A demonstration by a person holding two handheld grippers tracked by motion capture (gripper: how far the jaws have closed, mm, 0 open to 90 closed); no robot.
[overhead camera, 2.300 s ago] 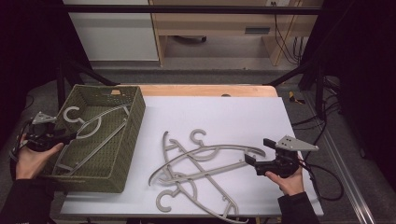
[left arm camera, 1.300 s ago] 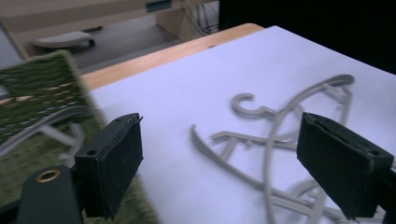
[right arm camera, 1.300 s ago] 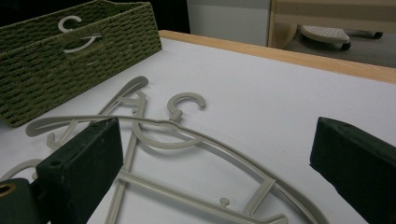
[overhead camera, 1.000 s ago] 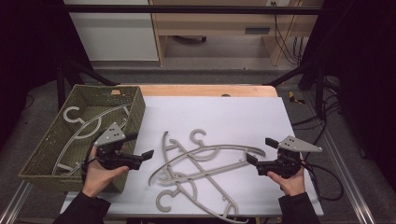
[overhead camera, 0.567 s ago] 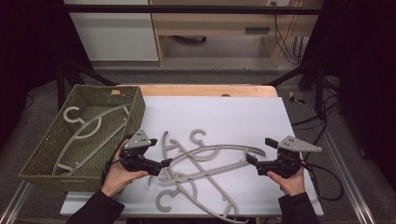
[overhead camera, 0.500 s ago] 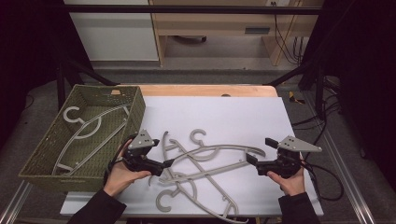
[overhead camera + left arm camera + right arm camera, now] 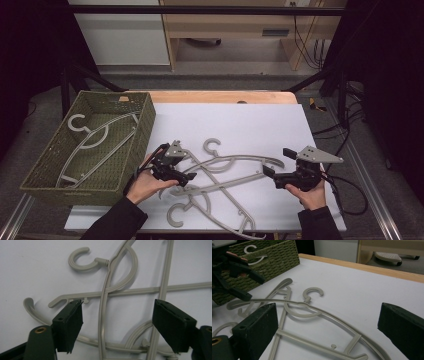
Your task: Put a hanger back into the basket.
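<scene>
The tangled grey hangers lie on the white tabletop, directly under the left gripper, whose jaws have just been closing yet stand apart, straddling a hanger arm without pressing it. The right gripper, jaws wide apart and empty, hovers at the pile's far end; a green woven basket holding another hanger sits just behind the left gripper.
</scene>
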